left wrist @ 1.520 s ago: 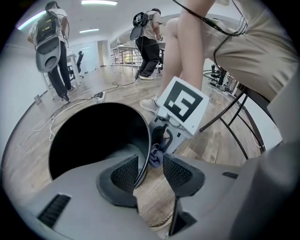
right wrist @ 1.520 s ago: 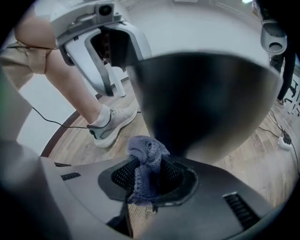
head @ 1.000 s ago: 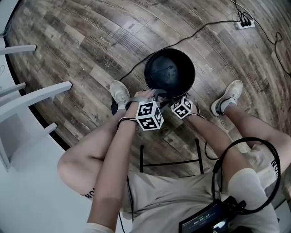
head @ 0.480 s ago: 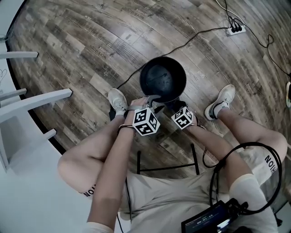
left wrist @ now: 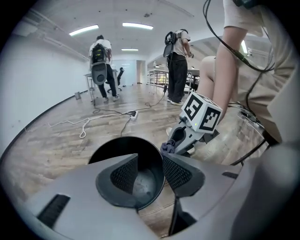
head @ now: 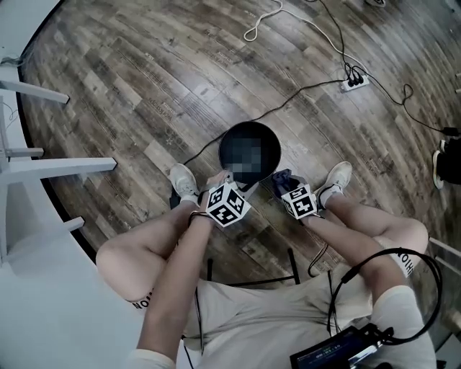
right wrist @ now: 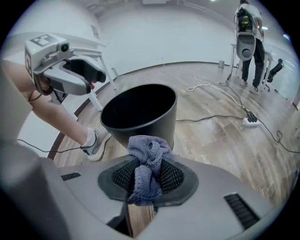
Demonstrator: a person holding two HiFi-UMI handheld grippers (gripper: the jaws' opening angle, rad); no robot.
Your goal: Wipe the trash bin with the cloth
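The black trash bin [head: 249, 153] stands on the wood floor between the person's shoes. My left gripper [head: 232, 181] is at its near rim. In the left gripper view that gripper [left wrist: 150, 160] is open, one jaw over the bin's [left wrist: 126, 154] inside and the other outside the wall. My right gripper [head: 282, 181] is to the right of the bin, shut on a bunched grey-blue cloth [right wrist: 147, 164]. The cloth hangs just in front of the bin's [right wrist: 140, 115] outer wall, and the frames do not show whether they touch. The cloth [left wrist: 168, 147] also shows from the left gripper.
A power strip [head: 353, 81] and cables cross the floor beyond the bin, with a white cord [head: 263, 21] farther off. White furniture legs [head: 57, 164] stand at the left. A black stool frame [head: 252, 277] is under the person. People [left wrist: 177, 61] stand far away.
The head view has drawn back, so the bin looks smaller. My right gripper with the cloth has moved from the bin's near rim out to its right side. The left gripper stays at the rim.
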